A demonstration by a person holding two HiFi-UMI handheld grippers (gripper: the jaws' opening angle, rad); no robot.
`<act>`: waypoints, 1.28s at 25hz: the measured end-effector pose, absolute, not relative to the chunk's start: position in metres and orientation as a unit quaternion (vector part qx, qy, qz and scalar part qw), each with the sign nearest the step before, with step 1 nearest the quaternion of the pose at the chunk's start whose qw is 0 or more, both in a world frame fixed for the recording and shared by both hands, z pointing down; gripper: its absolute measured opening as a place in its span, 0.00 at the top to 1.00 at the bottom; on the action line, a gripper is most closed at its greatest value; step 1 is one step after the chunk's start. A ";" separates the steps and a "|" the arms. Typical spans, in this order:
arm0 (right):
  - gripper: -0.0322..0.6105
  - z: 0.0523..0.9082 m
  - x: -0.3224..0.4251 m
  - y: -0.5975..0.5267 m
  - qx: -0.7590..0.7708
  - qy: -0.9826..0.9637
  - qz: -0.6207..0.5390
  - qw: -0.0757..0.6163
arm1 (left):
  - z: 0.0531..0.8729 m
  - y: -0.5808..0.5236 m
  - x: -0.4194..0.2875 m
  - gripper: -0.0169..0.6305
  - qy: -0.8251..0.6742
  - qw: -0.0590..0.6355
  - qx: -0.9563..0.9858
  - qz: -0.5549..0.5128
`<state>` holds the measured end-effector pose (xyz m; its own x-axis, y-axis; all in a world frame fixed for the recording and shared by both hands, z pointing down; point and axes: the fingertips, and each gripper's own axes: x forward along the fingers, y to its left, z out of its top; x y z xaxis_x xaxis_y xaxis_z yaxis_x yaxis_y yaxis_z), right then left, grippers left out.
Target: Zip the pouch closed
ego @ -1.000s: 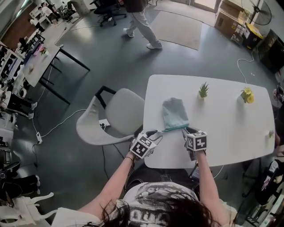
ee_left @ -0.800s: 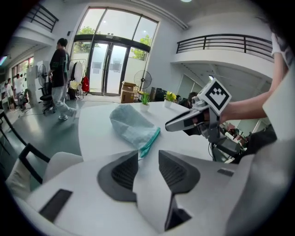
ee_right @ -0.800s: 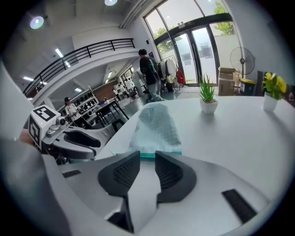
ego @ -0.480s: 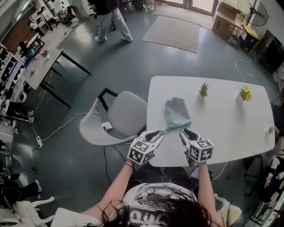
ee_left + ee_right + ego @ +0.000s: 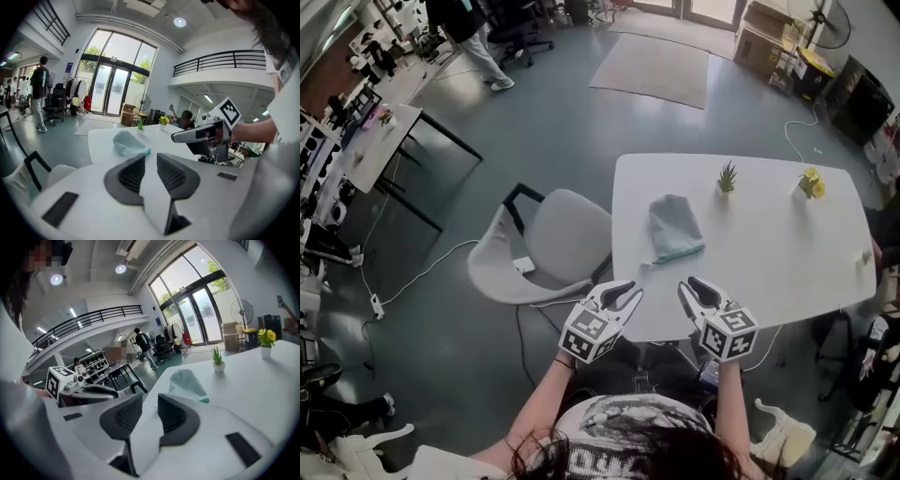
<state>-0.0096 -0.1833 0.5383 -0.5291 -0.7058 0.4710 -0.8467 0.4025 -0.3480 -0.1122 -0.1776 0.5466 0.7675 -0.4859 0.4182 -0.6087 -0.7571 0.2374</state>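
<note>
A pale blue-grey pouch (image 5: pixel 674 226) lies flat on the white table (image 5: pixel 787 253), its teal zipper edge (image 5: pixel 677 254) toward me. Both grippers hover off the table's near edge, short of the pouch and not touching it. My left gripper (image 5: pixel 624 296) has nothing between its jaws, and they are closing. My right gripper (image 5: pixel 696 292) stands open and empty. The left gripper view shows the pouch (image 5: pixel 128 142) ahead of the left gripper (image 5: pixel 150 157), with the right gripper's body (image 5: pixel 204 133) at the right. In the right gripper view the pouch (image 5: pixel 186 382) lies beyond the right gripper (image 5: pixel 150 400).
A small green potted plant (image 5: pixel 727 176) and a pot of yellow flowers (image 5: pixel 810 183) stand at the table's far side. A grey chair (image 5: pixel 548 246) sits at the table's left end. A person (image 5: pixel 467 28) walks far off, near a rug (image 5: pixel 652 69).
Both grippers rose and drew back from the pouch's zipper edge toward me. The left jaws narrowed. The distant walker moved left.
</note>
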 end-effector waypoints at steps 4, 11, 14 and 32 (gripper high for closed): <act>0.80 0.540 -0.010 -0.167 0.459 -0.833 0.281 0.131 | 0.539 -0.163 -0.115 0.84 -0.309 0.185 0.920 0.157; 0.80 0.536 -0.017 -0.142 0.427 -0.852 0.272 0.134 | 0.529 -0.133 -0.113 0.86 -0.332 0.185 0.914 0.145; 0.80 0.530 -0.018 -0.119 0.404 -0.864 0.268 0.134 | 0.529 -0.115 -0.106 0.86 -0.349 0.191 0.906 0.143; 0.95 0.493 0.034 0.014 0.356 -0.908 0.183 0.120 | 0.504 0.024 -0.028 0.91 -0.415 0.203 0.881 0.098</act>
